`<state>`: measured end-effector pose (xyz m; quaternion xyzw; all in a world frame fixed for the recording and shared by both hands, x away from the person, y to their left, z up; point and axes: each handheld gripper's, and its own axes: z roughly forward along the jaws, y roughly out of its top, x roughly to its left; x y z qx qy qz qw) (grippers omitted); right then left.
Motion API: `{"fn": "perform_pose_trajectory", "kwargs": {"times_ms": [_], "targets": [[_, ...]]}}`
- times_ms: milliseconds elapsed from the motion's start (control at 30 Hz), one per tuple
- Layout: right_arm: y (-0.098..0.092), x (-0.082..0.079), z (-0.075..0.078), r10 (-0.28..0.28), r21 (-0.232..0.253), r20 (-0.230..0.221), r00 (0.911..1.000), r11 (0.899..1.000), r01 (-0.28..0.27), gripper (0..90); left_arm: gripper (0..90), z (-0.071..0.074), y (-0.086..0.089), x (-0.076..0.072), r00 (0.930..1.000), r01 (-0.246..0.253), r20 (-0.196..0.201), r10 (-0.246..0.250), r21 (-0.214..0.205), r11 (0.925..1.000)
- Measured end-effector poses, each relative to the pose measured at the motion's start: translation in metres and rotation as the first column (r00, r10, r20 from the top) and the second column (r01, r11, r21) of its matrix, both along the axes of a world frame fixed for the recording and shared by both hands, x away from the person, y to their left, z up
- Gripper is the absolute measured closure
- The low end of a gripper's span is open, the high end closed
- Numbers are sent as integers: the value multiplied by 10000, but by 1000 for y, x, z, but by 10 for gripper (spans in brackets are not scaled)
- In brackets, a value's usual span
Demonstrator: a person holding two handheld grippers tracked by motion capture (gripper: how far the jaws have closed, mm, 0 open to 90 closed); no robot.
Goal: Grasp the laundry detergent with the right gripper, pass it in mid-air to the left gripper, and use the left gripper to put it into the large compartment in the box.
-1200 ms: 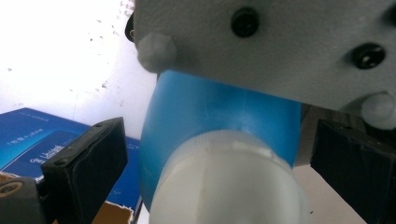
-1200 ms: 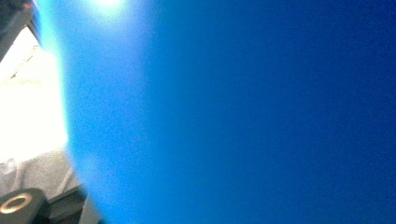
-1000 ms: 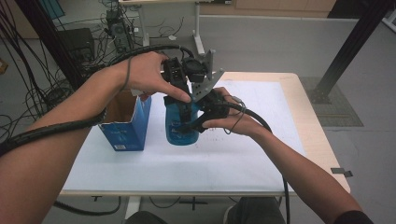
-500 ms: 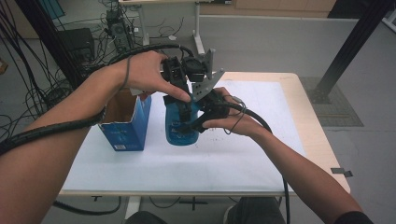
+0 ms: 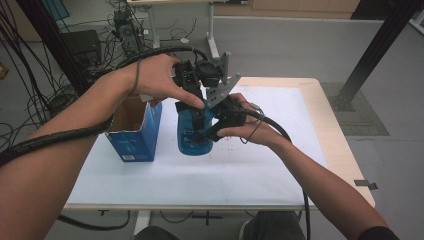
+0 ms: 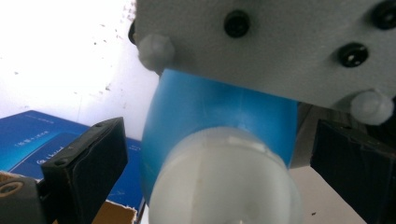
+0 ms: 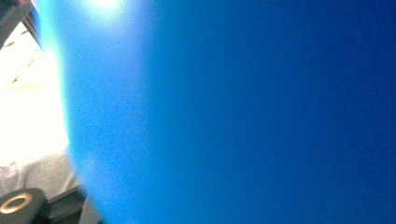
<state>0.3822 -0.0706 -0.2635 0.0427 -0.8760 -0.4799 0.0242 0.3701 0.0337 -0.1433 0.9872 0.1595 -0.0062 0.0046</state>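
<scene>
A blue bottle (image 5: pixel 192 144) with a whitish cap (image 6: pixel 224 182) stands upright on the white table (image 5: pixel 250 175). My right gripper (image 5: pixel 204 131) comes in from the right and is shut on the bottle's body; the blue wall (image 7: pixel 233 116) sits right against its camera. My left gripper (image 5: pixel 194 106) points down over the bottle's top. In the left gripper view its jaws straddle the cap with a small gap on each side, so this gripper (image 6: pixel 219 157) is open. The right gripper's grey plate (image 6: pixel 280 42) hangs just beyond the cap.
An open blue cardboard box (image 5: pixel 132 135) stands just left of the bottle, close to my left hand; its side (image 6: pixel 37 140) lies beside the left jaw. Cables and table legs crowd the floor beyond the far edge. A black post rises at the far right.
</scene>
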Motion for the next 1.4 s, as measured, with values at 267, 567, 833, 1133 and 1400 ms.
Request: {"fn": "perform_pose_trajectory", "kwargs": {"times_ms": [267,567,833,1133,1400], "targets": [[-1,0,1,-31,-22,19,10000,10000,31,442,46,1,-1,0,10000,11,-50,-11,61,10000],[-3,0,2,-93,-15,-38,9999,10000,93,442,46,2,-2,0,10000,42,14,-42,16,10000],[-3,1,2,-92,49,42,9999,9999,92,442,47,3,-3,1,10000,68,29,-68,61,10000],[-2,0,2,-77,38,-34,10000,10000,77,442,47,5,-1,2,10000,20,78,-20,32,10000],[-3,1,2,-136,30,12,9999,9999,136,441,48,6,-2,2,9999,38,107,-39,82,10000]]}}
